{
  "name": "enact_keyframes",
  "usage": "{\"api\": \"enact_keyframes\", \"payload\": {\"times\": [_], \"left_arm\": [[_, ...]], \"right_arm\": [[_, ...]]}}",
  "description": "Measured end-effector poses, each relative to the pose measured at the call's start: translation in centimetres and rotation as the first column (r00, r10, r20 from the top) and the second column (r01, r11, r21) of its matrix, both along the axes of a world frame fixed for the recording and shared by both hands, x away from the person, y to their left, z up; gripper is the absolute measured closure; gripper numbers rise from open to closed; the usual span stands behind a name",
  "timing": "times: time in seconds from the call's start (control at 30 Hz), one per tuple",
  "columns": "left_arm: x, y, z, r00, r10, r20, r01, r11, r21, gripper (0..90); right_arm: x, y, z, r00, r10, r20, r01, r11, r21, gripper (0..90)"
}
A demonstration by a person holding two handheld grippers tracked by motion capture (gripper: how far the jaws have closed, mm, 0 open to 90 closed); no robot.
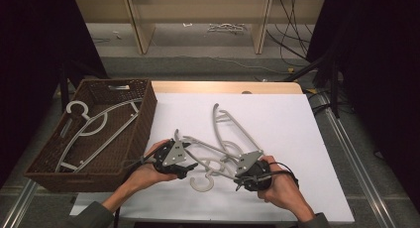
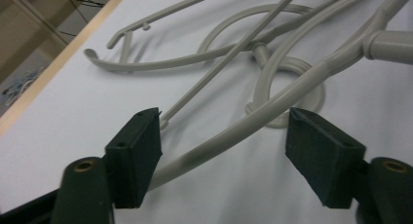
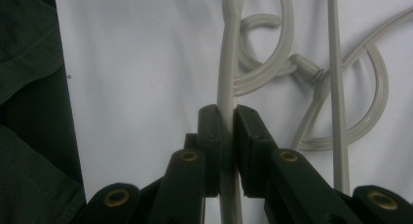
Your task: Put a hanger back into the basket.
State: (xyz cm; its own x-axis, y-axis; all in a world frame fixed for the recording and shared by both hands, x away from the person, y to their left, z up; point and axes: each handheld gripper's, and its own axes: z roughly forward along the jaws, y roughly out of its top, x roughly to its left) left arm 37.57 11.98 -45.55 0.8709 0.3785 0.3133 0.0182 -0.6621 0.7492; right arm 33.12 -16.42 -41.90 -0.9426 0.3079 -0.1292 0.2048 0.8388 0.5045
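Observation:
Several grey plastic hangers [image 1: 220,146] lie tangled on the white sheet [image 1: 277,119] in the middle of the table. My left gripper [image 1: 189,164] is at their left side and stands open. One hanger's arm [image 2: 229,136] runs between its jaws, and neither pad [image 2: 139,153] presses on it. At the tangle's right side, my right gripper [image 1: 241,176] is shut on another hanger arm [image 3: 228,83], which runs straight up from the closed jaws. Hooks and loops [image 3: 272,53] of the other hangers lie just beyond.
A brown wicker basket [image 1: 144,114] stands off the sheet's left edge with a hanger [image 1: 94,126] lying inside. The table's wooden far edge [image 1: 223,86] runs behind the sheet. A dark sleeve [image 3: 29,136] borders the right gripper view on the left.

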Motion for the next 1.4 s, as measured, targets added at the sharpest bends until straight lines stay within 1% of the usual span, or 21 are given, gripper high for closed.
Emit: {"api": "enact_keyframes", "payload": {"times": [0.13, 0.27, 0.37, 0.4, 0.43, 0.5, 0.6, 0.63, 0.7, 0.73, 0.77, 0.87, 0.93, 0.97, 1.07, 1.17, 1.2, 1.23, 1.27, 1.37, 1.4], "left_arm": [[0.3, -1.2, -0.4, 0.9979, -0.065, -0.003, 0.065, 0.9969, 0.045, 33.7], [0.6, -2.0, -0.4, 0.9943, -0.107, -0.011, 0.107, 0.9926, 0.057, 38.3], [0.9, -2.9, -0.5, 0.9829, -0.183, -0.019, 0.184, 0.9779, 0.099, 53.0], [0.9, -2.9, -0.5, 0.9829, -0.183, -0.019, 0.184, 0.9779, 0.099, 56.6], [0.9, -3.3, -0.3, 0.9732, -0.23, 0.006, 0.227, 0.9642, 0.137, 59.5], [0.6, -3.6, 0.3, 0.9601, -0.276, 0.047, 0.261, 0.9446, 0.199, 64.9], [0.5, -3.7, 0.7, 0.958, -0.281, 0.057, 0.263, 0.9414, 0.21, 68.1], [0.4, -3.8, 1.0, 0.9537, -0.291, 0.075, 0.27, 0.9397, 0.209, 68.9], [0.4, -3.8, 1.1, 0.9512, -0.298, 0.08, 0.275, 0.9371, 0.214, 70.5], [0.2, -3.8, 1.3, 0.9481, -0.304, 0.093, 0.278, 0.9341, 0.224, 71.4], [0.1, -3.9, 1.4, 0.9472, -0.304, 0.1, 0.277, 0.9352, 0.221, 72.2], [0.0, -3.9, 2.0, 0.9416, -0.32, 0.103, 0.29, 0.9282, 0.233, 74.5], [-0.2, -4.0, 2.3, 0.9399, -0.324, 0.107, 0.295, 0.9291, 0.223, 76.0], [-0.3, -4.0, 2.5, 0.9392, -0.33, 0.096, 0.301, 0.9259, 0.228, 77.0], [-0.5, -4.3, 3.1, 0.9443, -0.32, 0.076, 0.299, 0.9315, 0.207, 78.9], [-0.5, -4.5, 3.7, 0.9608, -0.276, 0.025, 0.268, 0.9482, 0.17, 79.3], [-0.5, -4.5, 3.7, 0.9608, -0.276, 0.025, 0.268, 0.9482, 0.17, 79.3], [-0.4, -4.4, 3.8, 0.9674, -0.253, 0.015, 0.247, 0.956, 0.158, 79.3], [-0.3, -4.4, 3.9, 0.9702, -0.242, 0.007, 0.238, 0.9591, 0.153, 79.3], [0.0, -4.2, 4.0, 0.9775, -0.21, -0.014, 0.21, 0.9685, 0.133, 79.3], [0.2, -4.1, 4.1, 0.9799, -0.198, -0.029, 0.2, 0.9717, 0.126, 79.3]], "right_arm": [[0.0, -0.1, 0.2, 1.0, 0.004, 0.0, -0.004, 1.0, 0.003, 81.9], [0.0, 0.0, 0.2, 1.0, 0.005, 0.002, -0.005, 1.0, 0.01, 81.9], [0.0, -0.1, 0.3, 1.0, 0.008, 0.002, -0.008, 1.0, 0.012, 81.9], [0.0, -0.1, 0.4, 1.0, 0.009, 0.005, -0.009, 1.0, 0.014, 81.9], [0.1, -0.2, 0.4, 0.9999, 0.008, 0.007, -0.008, 1.0, 0.012, 81.9], [0.1, -0.4, 0.5, 0.9998, 0.011, 0.018, -0.011, 1.0, 0.015, 81.9], [0.2, -0.6, 0.7, 0.9996, 0.008, 0.029, -0.008, 1.0, 0.021, 81.6], [0.4, -1.0, 0.8, 0.9985, 0.0, 0.055, -0.002, 0.999, 0.036, 80.5], [0.5, -1.2, 0.9, 0.9983, -0.007, 0.057, 0.005, 0.999, 0.044, 79.7], [0.8, -1.5, 1.0, 0.997, -0.036, 0.068, 0.032, 0.997, 0.067, 77.2], [0.9, -1.6, 1.0, 0.9967, -0.051, 0.064, 0.046, 0.996, 0.077, 75.9], [1.3, -1.9, 0.9, 0.99, -0.118, 0.076, 0.108, 0.986, 0.125, 71.0], [1.5, -2.1, 0.9, 0.9872, -0.138, 0.079, 0.127, 0.982, 0.139, 67.4], [1.6, -2.2, 0.9, 0.9821, -0.163, 0.094, 0.148, 0.977, 0.155, 65.3], [1.9, -2.5, 1.1, 0.9728, -0.212, 0.093, 0.192, 0.963, 0.188, 58.8], [2.2, -3.0, 1.4, 0.9582, -0.272, 0.089, 0.242, 0.937, 0.252, 50.3], [2.2, -3.0, 1.4, 0.9582, -0.272, 0.089, 0.242, 0.937, 0.252, 50.3], [2.3, -3.3, 1.6, 0.9553, -0.285, 0.077, 0.257, 0.931, 0.257, 47.5], [2.3, -3.7, 1.8, 0.9444, -0.321, 0.071, 0.288, 0.912, 0.291, 44.1], [2.5, -4.2, 2.2, 0.9324, -0.354, 0.073, 0.306, 0.881, 0.362, 40.8], [2.4, -4.3, 2.4, 0.9194, -0.386, 0.073, 0.333, 0.865, 0.376, 39.9]]}}
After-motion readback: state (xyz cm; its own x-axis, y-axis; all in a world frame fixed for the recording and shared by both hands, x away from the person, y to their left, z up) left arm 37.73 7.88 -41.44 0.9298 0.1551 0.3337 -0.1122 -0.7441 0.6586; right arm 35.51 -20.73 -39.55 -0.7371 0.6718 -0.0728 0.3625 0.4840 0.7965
